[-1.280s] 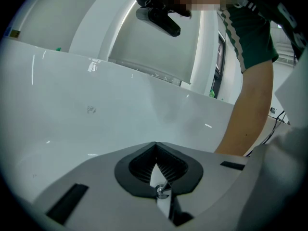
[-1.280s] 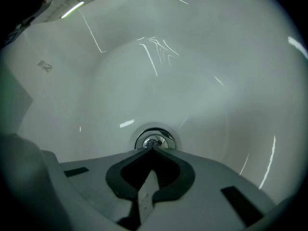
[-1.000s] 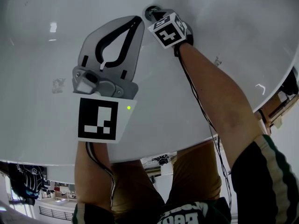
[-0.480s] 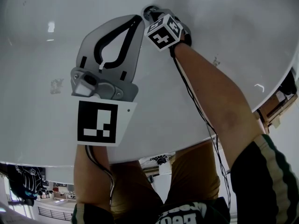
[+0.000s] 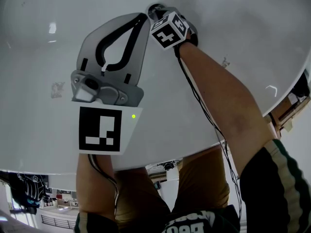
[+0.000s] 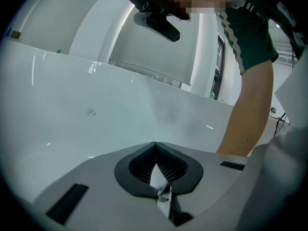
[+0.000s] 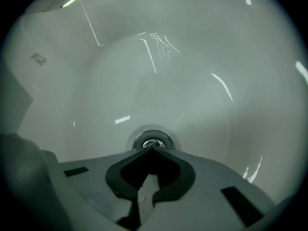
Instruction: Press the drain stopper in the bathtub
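The chrome drain stopper (image 7: 152,141) sits in the floor of the white bathtub (image 7: 159,81). My right gripper (image 7: 152,147) is shut, pointing steeply down, its tips right at the stopper's near edge; I cannot tell whether they touch it. In the head view the right gripper (image 5: 156,12) reaches to the dark drain (image 5: 154,8) at the top, mostly hidden behind its marker cube. My left gripper (image 5: 142,17) hangs over the tub's middle, shut with nothing between its tips, which also show closed in the left gripper view (image 6: 155,144).
The tub's curved rim (image 5: 146,161) runs across the bottom of the head view, with the person's legs and room floor below it. The person's right forearm (image 5: 218,96) stretches across the tub. A wooden edge (image 5: 286,115) shows at the far right.
The right gripper's marker cube has shifted slightly up and left toward the drain and rolled a little. The left gripper has stayed where it was.
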### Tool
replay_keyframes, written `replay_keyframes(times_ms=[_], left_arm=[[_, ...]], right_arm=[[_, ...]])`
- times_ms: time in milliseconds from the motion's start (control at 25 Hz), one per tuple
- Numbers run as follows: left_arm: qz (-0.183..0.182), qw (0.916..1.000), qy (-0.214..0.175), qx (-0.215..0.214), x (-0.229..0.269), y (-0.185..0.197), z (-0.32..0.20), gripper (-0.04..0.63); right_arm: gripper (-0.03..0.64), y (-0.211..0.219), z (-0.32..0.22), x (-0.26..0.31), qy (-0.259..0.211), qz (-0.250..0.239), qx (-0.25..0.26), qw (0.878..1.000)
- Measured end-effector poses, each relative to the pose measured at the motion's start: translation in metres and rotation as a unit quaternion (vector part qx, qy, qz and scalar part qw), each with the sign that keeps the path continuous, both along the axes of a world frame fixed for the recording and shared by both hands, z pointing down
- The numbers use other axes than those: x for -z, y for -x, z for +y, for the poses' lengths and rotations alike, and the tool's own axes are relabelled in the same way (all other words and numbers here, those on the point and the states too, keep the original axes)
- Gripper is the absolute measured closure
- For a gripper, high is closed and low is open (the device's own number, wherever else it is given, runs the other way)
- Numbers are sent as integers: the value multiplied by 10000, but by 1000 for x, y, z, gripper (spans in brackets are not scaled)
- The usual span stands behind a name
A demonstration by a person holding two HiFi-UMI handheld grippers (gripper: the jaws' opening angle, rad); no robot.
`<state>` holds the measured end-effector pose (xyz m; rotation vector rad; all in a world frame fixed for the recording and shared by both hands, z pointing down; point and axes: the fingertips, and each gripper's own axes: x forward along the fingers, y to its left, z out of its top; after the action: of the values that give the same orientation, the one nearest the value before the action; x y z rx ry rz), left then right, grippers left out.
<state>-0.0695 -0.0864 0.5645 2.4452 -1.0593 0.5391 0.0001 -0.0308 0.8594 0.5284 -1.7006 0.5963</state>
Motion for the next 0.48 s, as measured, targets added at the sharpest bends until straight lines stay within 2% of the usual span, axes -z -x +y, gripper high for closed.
replay_keyframes(times_ms=[480], left_arm=[[-116, 9999, -38, 75, 0, 3, -2, 586]], right_arm=[[600, -4, -2, 8, 61, -31, -75, 9999]])
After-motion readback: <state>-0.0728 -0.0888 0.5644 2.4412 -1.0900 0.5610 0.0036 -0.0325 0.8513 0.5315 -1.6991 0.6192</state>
